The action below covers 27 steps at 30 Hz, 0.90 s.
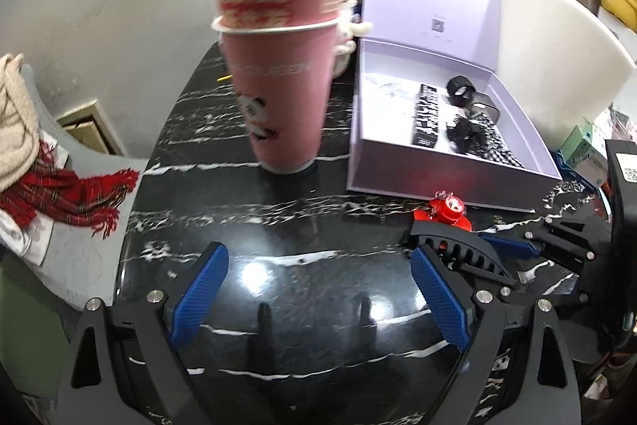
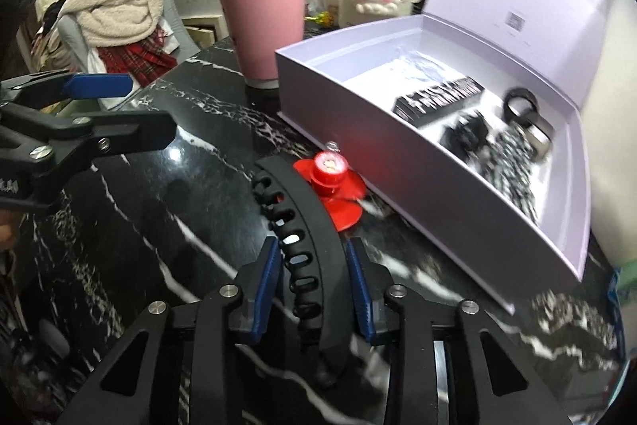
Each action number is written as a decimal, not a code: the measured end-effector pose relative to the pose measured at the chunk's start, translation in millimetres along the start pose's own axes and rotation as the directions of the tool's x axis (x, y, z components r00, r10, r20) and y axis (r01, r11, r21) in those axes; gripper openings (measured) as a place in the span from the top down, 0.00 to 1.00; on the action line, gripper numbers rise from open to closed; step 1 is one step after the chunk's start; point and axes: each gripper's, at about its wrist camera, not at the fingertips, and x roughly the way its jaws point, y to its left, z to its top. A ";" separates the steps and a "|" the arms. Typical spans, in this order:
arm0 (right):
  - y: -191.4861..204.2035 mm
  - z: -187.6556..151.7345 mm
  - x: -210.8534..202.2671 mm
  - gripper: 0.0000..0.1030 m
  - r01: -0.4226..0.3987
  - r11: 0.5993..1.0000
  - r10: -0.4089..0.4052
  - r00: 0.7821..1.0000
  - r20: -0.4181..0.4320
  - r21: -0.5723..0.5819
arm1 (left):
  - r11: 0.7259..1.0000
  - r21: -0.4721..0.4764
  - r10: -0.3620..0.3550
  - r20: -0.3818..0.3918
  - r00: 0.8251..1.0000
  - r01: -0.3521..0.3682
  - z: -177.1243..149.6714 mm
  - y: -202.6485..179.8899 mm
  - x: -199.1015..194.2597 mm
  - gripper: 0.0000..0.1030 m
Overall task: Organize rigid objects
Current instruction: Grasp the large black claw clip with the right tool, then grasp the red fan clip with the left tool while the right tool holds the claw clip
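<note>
Partly done, by the look of it. Already inside the lilac box, toward its far end: a black patterned bar, a dark ring-shaped piece, a checked fabric item and a small black clip. Still out on the table, just in front of the box: a black hair claw and, touching the claw's tip, a red flower-shaped piece. Right tool clamped on the claw, pads pressing both flanks. Left tool spread wide, gripping nothing, well short of the box. Left to do, probably: claw into the box, then the red piece.
</note>
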 end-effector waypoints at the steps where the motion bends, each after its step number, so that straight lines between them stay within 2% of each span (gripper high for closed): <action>1: -1.6 -3.3 -3.6 0.71 -0.003 1.000 0.003 1.000 -0.001 0.003 | 1.000 0.007 -0.008 0.000 1.000 0.008 0.5 -4.4 0.4 0.09; 9: -8.2 -38.4 -31.6 0.72 -0.020 1.000 0.020 1.000 -0.016 0.023 | 0.995 0.064 -0.079 -0.003 0.997 0.079 1.8 -38.3 2.9 0.09; 13: -11.2 -55.4 -44.0 0.72 0.007 0.999 -0.007 1.000 -0.014 0.039 | 0.990 0.097 -0.099 -0.001 0.995 0.099 2.7 -57.9 3.2 0.09; 18: -27.6 -76.5 -61.2 0.72 0.047 0.992 -0.046 0.999 -0.018 0.119 | 0.982 0.140 -0.126 -0.007 0.992 0.126 2.6 -82.1 7.7 0.09; 23: -47.0 -92.7 -74.7 0.72 0.155 0.974 -0.153 0.988 -0.024 0.168 | 0.973 0.176 -0.147 -0.017 0.989 0.148 0.5 -100.2 14.7 0.09; 27: -57.6 -99.8 -79.7 0.72 0.132 0.966 -0.132 0.991 -0.011 0.222 | 0.970 0.149 -0.189 -0.050 0.981 0.194 0.8 -103.4 25.8 0.09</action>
